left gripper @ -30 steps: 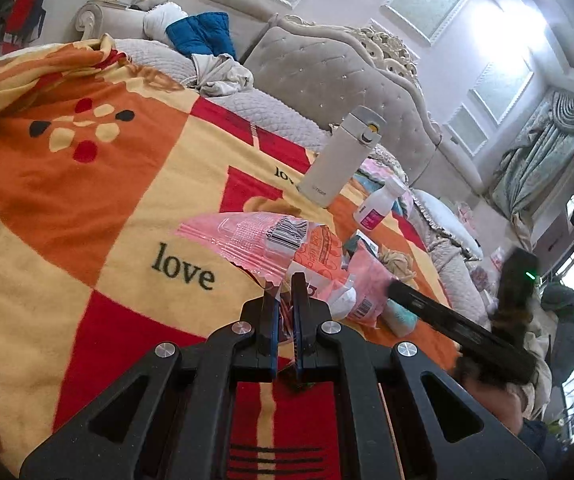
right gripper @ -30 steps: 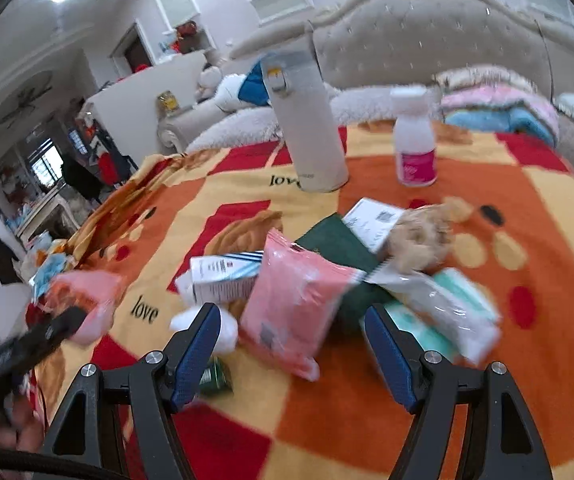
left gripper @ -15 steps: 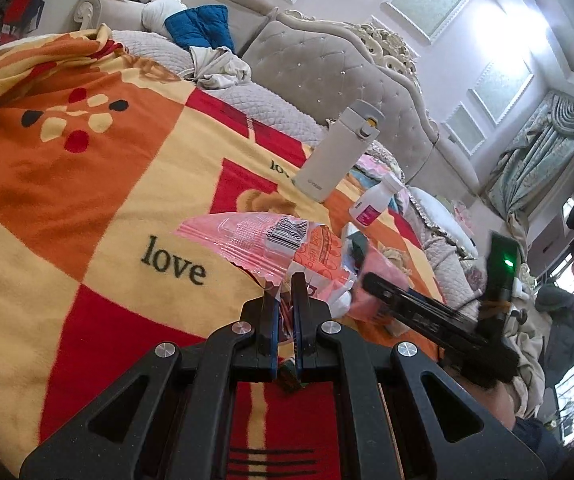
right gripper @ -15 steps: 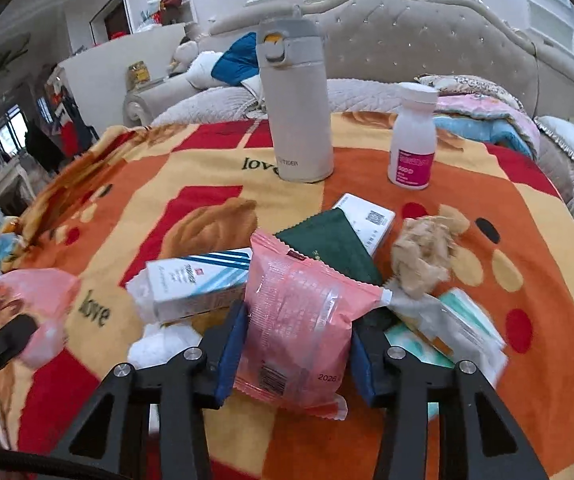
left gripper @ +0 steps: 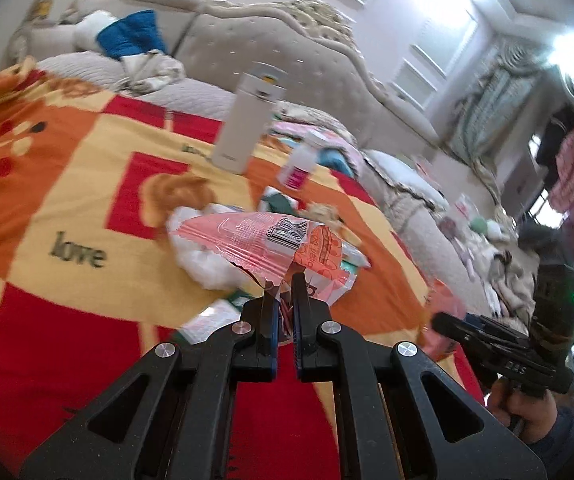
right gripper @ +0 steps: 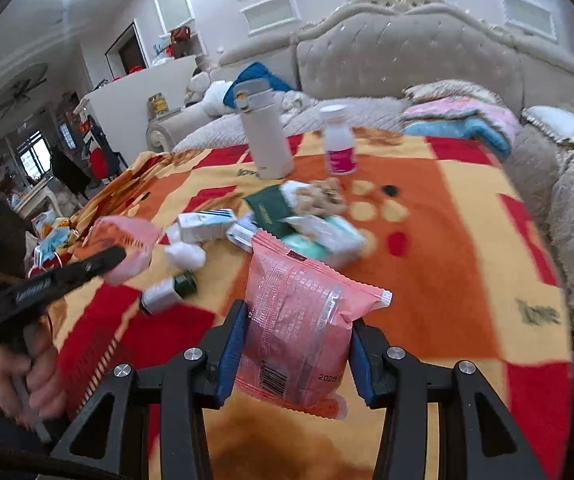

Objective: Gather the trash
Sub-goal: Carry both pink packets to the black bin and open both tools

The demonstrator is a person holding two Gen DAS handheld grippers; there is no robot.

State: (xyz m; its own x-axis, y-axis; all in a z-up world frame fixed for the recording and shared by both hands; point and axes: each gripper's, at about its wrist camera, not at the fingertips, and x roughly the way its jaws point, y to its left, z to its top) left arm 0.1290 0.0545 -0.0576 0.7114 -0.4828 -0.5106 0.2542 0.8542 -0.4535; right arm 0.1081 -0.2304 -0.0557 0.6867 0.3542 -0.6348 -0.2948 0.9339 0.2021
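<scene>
A: Where do the two grippers stand right now?

B: The left gripper (left gripper: 283, 280) has its fingers pressed together on the corner of a flat pink wrapper (left gripper: 263, 236), which fans out up and to the left of the tips, above the bed's blanket (left gripper: 67, 200). The right gripper (right gripper: 295, 340) has its fingers clamped on the sides of a puffy pink packet (right gripper: 303, 320), held upright, its long axis running away from the camera, its sealed end far from the fingers.

A: So both are loaded. What about the rest of the trash?

B: It lies in a heap on the blanket, ahead of both grippers: a white tissue wad (right gripper: 185, 256), a small blue-striped box (right gripper: 207, 222), a dark green packet (right gripper: 267, 206), a crumpled brown wad (right gripper: 323, 198) and a teal-and-white pack (right gripper: 327, 236). The white flask (right gripper: 265, 136) and pink-labelled bottle (right gripper: 339, 140) stand upright beyond the heap, near the headboard.

A: Which hand is nearer to it?

B: Hard to separate. From the right camera the left gripper is at the heap's left edge, near the tissue wad. No bin shows in either view, so I'd judge both must unload before reaching again.
</scene>
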